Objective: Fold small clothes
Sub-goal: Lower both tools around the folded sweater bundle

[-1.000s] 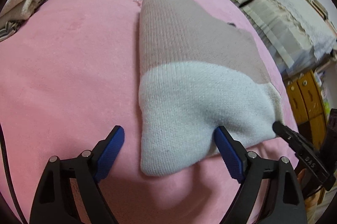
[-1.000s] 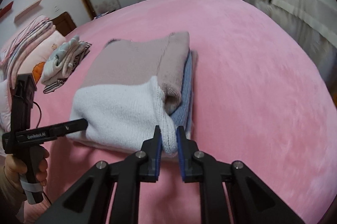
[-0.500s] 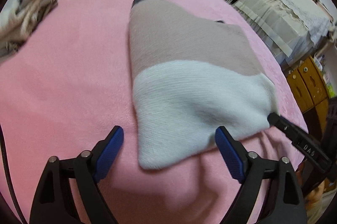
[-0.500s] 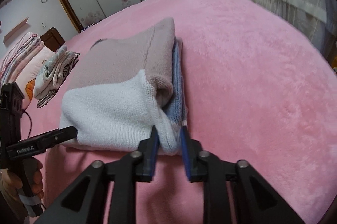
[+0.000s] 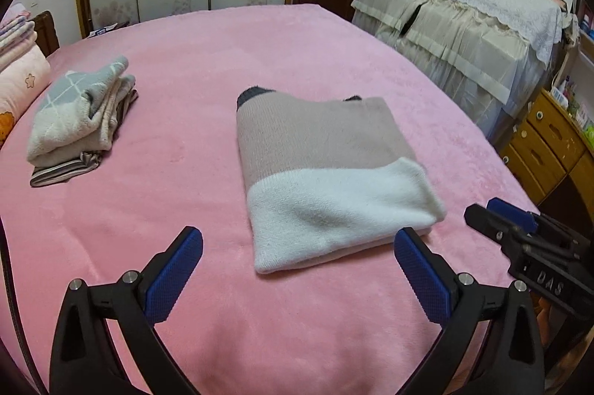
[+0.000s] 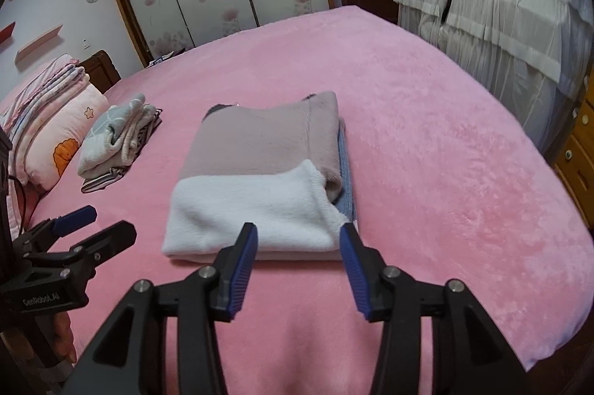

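Both grippers have drawn up and back from the folded knit sweater (image 5: pixel 326 179), pale mauve-pink at its far half and white at its near half, which a second ago filled the lower part of each view and had the right gripper's blue pads pinched on its near corner. That corner is now let go and lies flat.

The left gripper (image 5: pixel 297 268) hovers clear of the cloth, its jaws opening and now spread very wide, with only pink blanket (image 5: pixel 185 142) directly between the pads; the sweater's white hem lies just beyond them. The right gripper (image 6: pixel 299 246) is likewise free, its jaws opening to about half their spread, nothing pinched between them, the white hem just past the fingertips.

The sweater rests near the middle of the pink plush bed cover, a neat rectangle whose long axis runs away from both cameras: white end toward the grippers, mauve end with a dark collar edge toward the wardrobe. In the right wrist view a blue layer peeks out along its right side.

Well apart to its left sits a small stack of folded grey-and-cream clothes (image 5: pixel 78 120), near a pink pillow (image 6: pixel 63 139).
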Demonstrator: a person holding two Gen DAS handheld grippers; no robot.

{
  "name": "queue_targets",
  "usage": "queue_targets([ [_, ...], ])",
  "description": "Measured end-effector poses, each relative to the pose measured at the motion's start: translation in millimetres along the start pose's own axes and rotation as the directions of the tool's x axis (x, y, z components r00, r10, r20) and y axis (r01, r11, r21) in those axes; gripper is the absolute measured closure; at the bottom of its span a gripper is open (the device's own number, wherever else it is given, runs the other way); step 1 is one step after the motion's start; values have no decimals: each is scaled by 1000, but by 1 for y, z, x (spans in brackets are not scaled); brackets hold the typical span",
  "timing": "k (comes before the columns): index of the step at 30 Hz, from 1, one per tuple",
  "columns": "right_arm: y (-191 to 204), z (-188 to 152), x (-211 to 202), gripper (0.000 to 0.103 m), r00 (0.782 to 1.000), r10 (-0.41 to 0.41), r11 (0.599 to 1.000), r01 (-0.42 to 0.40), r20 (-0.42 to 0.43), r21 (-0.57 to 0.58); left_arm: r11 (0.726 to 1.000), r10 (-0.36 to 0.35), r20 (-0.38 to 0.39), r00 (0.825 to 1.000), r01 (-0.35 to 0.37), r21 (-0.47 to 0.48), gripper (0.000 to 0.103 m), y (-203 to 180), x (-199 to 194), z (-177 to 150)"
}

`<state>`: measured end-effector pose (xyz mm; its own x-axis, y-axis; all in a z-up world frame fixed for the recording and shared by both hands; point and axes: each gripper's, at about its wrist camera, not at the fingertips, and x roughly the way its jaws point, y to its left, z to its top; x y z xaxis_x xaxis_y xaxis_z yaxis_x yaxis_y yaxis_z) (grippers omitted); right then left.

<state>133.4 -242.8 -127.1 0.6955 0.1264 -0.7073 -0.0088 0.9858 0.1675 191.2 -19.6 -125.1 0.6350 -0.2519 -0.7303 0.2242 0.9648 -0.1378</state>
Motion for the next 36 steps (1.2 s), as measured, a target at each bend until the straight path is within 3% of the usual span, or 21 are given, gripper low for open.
queue_targets([
  [3,6,2,-13,44,1000,-10,1000,10,11,-20,1000,4,2,1000,-4,-18,1,-2,-9,1],
  [10,5,18,-29,42,999,-19,999,20,37,-38,992,112,-11,994,-112,-53,1,-13,-11,14],
  [17,2,26,-34,40,999,-25,999,27,48,-34,987,141,3,990,-140,-81,1,-17,-20,25],
  [28,-12,50,-29,40,999,37,999,-37,36,1,985,152,11,988,-151,-82,1,-31,-25,42],
  [36,-13,83,-2,40,1000,25,996,-25,-2,-84,983,163,34,986,-160,-92,1,-27,-10,72],
])
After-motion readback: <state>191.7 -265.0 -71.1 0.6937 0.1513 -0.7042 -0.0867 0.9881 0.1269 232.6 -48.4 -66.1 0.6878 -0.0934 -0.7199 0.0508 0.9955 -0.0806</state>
